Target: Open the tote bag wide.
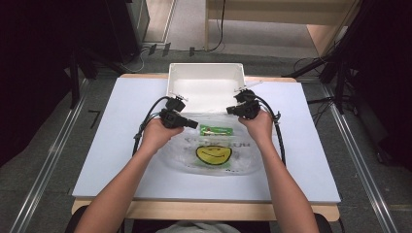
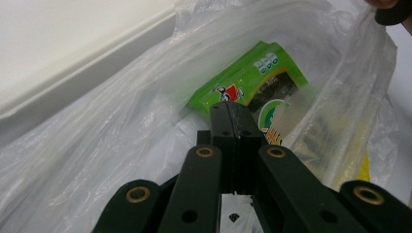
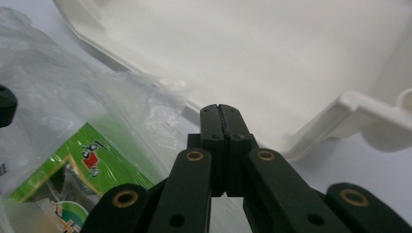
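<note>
Forearms reach in so both tongs, left (image 1: 193, 124) and right (image 1: 230, 111), pinch the bag's (image 1: 214, 155) rim, seemingly to hold it open around the green packet (image 1: 216, 130).

The white bin (image 1: 206, 77) stands at the table's (image 1: 121, 155) far edge, its near rim just beyond the mouth of the clear plastic bag (image 1: 214, 153), blocking passage past it. The bag covers the table's middle, a green snack packet (image 1: 216, 130) inside near its mouth. Bare table lies open toward the left, right and near edges.
</note>
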A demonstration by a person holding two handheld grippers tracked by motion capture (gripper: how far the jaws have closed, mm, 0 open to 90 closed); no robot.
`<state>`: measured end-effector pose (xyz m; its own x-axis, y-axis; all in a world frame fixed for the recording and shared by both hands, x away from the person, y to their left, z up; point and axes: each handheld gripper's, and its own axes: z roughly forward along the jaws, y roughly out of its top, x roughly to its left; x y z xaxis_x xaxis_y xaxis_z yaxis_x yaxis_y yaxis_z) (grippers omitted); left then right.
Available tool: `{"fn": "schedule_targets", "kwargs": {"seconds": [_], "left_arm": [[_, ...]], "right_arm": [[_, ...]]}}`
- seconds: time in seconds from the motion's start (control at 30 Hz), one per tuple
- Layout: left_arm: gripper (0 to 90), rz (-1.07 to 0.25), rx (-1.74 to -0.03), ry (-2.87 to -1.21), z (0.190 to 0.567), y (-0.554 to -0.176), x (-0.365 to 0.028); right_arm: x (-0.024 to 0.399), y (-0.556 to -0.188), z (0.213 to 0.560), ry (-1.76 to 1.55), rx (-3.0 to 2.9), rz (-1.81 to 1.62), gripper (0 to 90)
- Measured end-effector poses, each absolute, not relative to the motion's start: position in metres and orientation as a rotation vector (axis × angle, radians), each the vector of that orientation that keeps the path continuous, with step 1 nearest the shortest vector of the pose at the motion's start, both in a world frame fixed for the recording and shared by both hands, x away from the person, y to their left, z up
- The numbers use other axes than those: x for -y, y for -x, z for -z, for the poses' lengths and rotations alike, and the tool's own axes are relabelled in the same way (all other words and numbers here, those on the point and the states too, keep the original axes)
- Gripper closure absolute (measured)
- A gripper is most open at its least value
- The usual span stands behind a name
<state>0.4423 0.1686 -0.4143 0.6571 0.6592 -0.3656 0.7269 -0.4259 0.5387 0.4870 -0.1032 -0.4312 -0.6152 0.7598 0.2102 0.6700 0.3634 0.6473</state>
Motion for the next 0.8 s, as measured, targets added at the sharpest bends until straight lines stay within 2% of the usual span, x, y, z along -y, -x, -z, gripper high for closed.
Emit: {"fn": "schedule_targets", "kwargs": {"seconds": [0.8], "left_arm": [[90.0,0.202,-1.049,-2.222,0.439,-0.418,-0.172]], "right_arm": [[0.090,-0.458,0.456,-1.241,-2.588,-1.053,90.0]]}}
